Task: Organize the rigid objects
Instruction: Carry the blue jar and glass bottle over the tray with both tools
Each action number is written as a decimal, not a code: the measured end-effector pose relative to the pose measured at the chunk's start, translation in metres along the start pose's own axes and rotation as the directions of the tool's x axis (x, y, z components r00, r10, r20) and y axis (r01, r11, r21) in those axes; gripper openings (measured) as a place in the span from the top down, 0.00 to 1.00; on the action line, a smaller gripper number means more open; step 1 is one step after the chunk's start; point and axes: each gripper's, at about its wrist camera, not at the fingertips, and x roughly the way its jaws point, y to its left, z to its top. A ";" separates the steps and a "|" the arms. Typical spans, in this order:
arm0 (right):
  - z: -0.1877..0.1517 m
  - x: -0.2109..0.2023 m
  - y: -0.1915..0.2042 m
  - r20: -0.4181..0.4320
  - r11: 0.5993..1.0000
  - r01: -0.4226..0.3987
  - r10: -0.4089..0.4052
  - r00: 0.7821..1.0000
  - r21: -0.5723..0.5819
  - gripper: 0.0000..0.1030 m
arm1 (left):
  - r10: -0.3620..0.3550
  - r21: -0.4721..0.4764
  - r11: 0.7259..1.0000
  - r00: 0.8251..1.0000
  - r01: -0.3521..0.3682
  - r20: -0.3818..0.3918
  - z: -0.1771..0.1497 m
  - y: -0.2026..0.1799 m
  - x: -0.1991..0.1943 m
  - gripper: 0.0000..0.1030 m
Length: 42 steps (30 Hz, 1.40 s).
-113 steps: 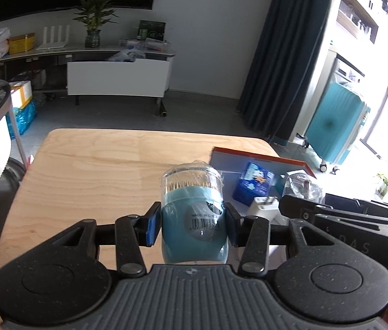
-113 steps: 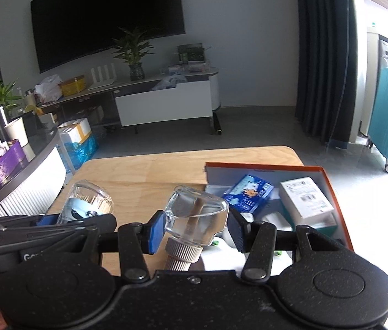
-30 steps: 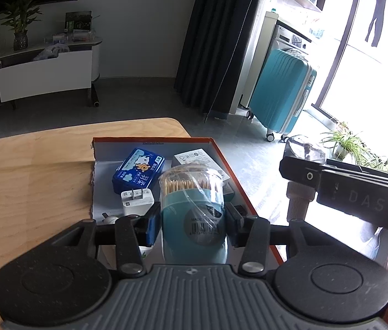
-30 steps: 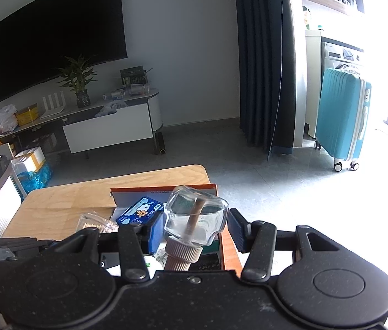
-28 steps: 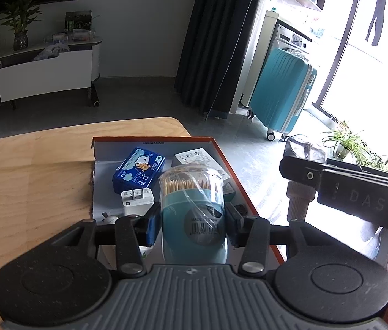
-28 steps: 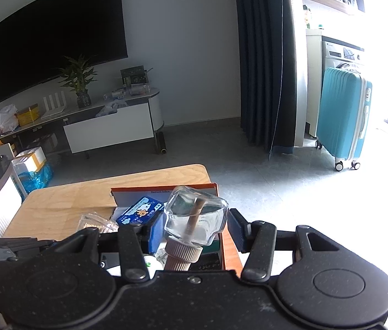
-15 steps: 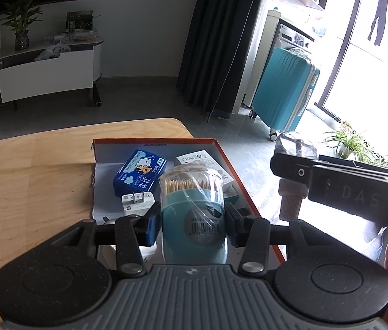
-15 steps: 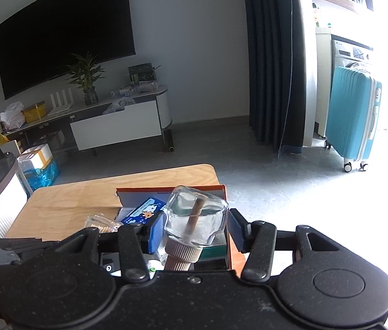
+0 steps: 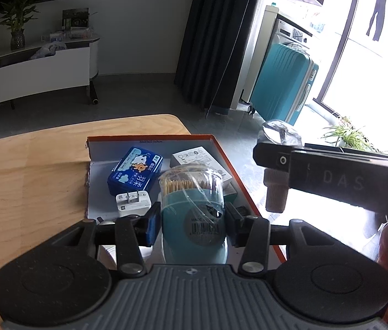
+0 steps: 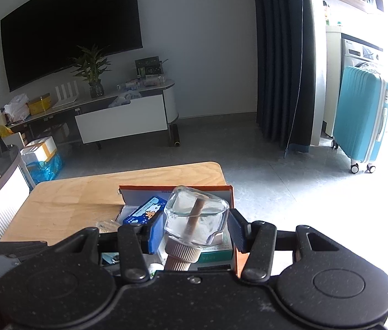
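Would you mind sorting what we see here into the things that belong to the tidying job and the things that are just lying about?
Belongs to the job:
- toothpick jar, gripped by the left gripper
- glass bottle, gripped by the right gripper
- orange-edged box on the wooden table
- blue tin, white charger, white carton inside it

Just lying about:
- teal suitcase
- potted plant
- television

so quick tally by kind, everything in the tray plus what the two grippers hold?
Boxes in the tray: 2 — blue box, white box
Chargers: 1 — white plug
Toothpick jars: 1 — in the left gripper
Glass bottles: 1 — in the right gripper
Total: 5; items nearer the grippers are hidden.
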 end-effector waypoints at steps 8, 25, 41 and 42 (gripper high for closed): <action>0.005 0.007 -0.001 -0.005 1.000 -0.006 0.006 1.000 -0.011 0.41 | -0.004 0.002 1.000 1.000 0.004 -0.006 0.000 -0.003 0.003 0.54; 0.006 0.016 -0.002 -0.025 1.000 -0.014 0.013 1.000 -0.024 0.41 | 0.027 -0.023 0.999 1.000 -0.027 0.003 0.010 0.006 0.011 0.54; 0.000 0.026 -0.005 -0.050 1.000 -0.008 0.007 0.999 -0.023 0.41 | 0.034 -0.023 0.999 0.999 -0.034 -0.008 0.014 0.010 0.019 0.54; -0.001 0.026 -0.006 -0.050 1.000 -0.003 0.002 0.999 -0.021 0.41 | 0.034 -0.026 0.999 0.999 -0.034 -0.010 0.014 0.011 0.019 0.54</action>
